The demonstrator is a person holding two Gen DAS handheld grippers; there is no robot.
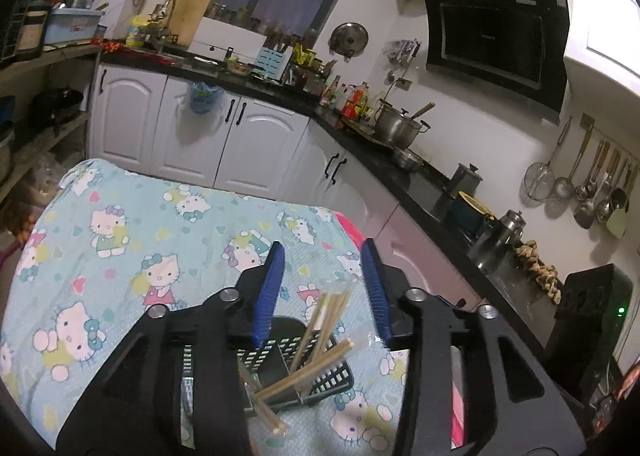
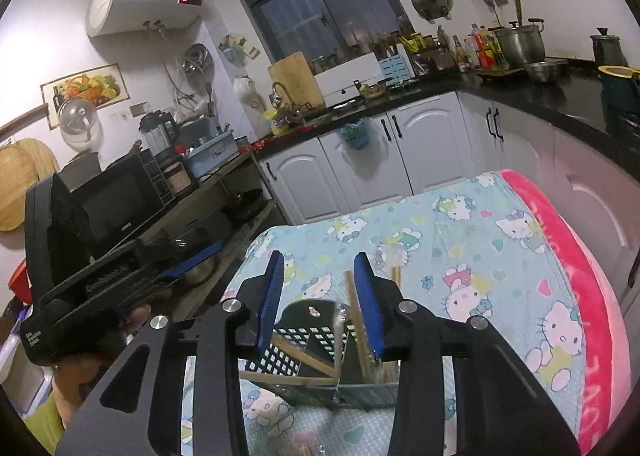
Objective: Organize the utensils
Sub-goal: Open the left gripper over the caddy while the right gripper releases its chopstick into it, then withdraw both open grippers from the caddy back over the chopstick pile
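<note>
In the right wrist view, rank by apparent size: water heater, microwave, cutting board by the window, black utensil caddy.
1. microwave
2. water heater
3. black utensil caddy, partly hidden by the gripper and nearest the camera, so unsure
4. cutting board

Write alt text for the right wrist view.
The open right gripper hovers over a black slotted utensil holder holding wooden chopsticks, on a cartoon-cat tablecloth. The left gripper is at left, kitchen cabinets behind.

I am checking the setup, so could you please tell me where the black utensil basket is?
The black basket stands on the cartoon cloth, low and central in both wrist views, under each open tool, holding wooden chopsticks.
</note>
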